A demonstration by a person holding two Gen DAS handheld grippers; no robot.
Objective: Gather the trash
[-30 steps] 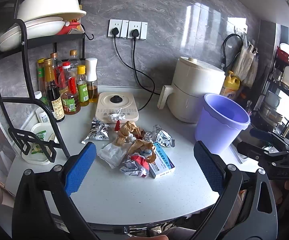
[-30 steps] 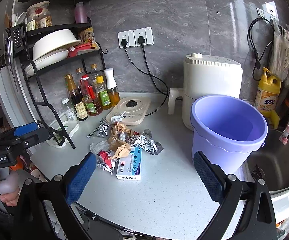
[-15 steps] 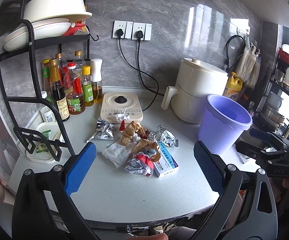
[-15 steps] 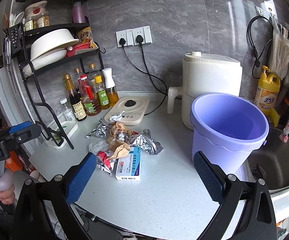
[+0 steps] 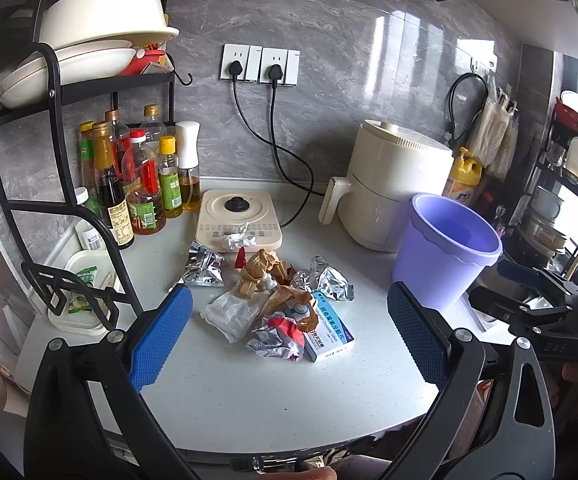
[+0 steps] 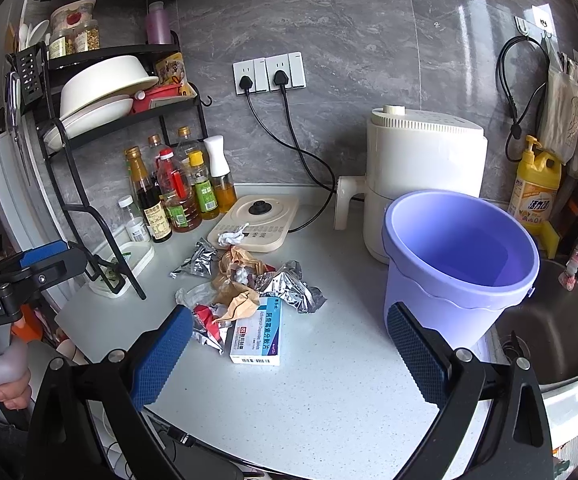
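Both grippers, left and right, spread wide, gripping nothing. Hovering near the trash pile. Purple bucket beside that pile, right.

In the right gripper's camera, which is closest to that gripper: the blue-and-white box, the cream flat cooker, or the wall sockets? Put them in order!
1. Blue-and-white cardboard box: on the counter just ahead of the right gripper, at the pile's near edge.
2. Cream flat cooker: behind the trash pile.
3. White wall sockets: farthest, up on the grey wall.

"GenRobot.AI" on left gripper handle, "BAS" on right gripper
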